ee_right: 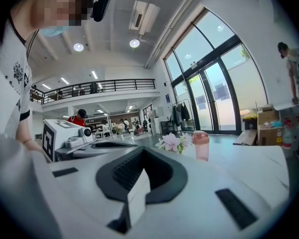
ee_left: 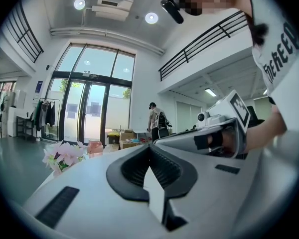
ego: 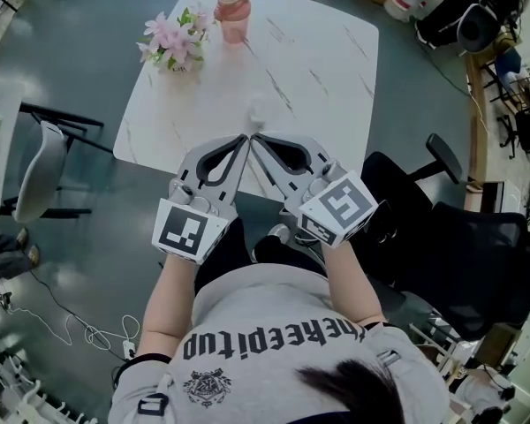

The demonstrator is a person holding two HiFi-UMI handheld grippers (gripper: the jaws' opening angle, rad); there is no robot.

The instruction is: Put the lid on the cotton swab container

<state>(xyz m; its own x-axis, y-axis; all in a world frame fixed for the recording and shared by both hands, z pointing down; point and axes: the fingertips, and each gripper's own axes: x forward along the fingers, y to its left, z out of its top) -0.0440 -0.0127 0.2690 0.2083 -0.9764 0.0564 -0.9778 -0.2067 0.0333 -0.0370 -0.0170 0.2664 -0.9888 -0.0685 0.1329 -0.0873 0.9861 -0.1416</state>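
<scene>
we hold the left gripper (ego: pixel 243 140) and right gripper (ego: pixel 255 138) side by side, jaws together on nothing, aimed at the white container (ego: pixel 259 109) on the table (ego: pixel 336 69), probably resting. lid's unclear.

Pale blob on the table, too faint to name.
A small whitish thing (ego: pixel 259 109) melts into the white table (ego: pixel 336 78); lid or container, cannot tell. The chair (ego: pixel 486 254) runs off the right edge.

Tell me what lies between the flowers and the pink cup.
Only bare tabletop separates the flowers and the pink cup, per the head view.
</scene>
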